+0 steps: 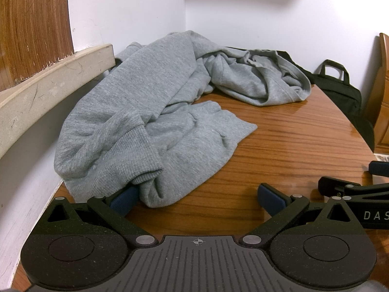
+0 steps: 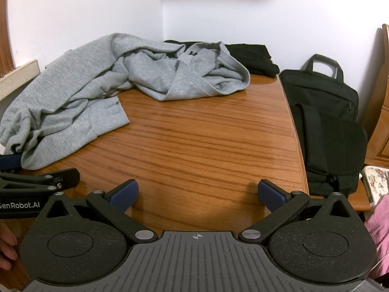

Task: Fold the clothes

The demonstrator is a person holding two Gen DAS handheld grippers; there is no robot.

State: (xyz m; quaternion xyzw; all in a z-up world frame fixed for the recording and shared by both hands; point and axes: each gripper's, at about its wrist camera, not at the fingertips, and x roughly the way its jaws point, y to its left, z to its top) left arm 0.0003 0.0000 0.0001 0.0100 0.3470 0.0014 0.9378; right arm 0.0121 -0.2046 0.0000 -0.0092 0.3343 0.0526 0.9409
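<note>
A grey sweatshirt (image 1: 145, 112) lies crumpled on the wooden table (image 1: 291, 146), bunched against the wall at the left and back. My left gripper (image 1: 197, 198) is open at the garment's near edge; its left pad is partly tucked under a ribbed cuff (image 1: 141, 160), the right pad over bare wood. In the right wrist view the same sweatshirt (image 2: 80, 92) spreads across the table's left and back. My right gripper (image 2: 197, 196) stands open over bare table (image 2: 206, 146), apart from the cloth. The left gripper's body (image 2: 39, 182) shows at the left edge.
A black folded garment (image 2: 252, 56) lies at the table's back corner. A black bag (image 2: 323, 116) leans beside the table's right edge. A beige ledge (image 1: 48, 87) runs along the left wall. Pink cloth (image 2: 379, 228) and a hand (image 2: 7, 245) show at the edges.
</note>
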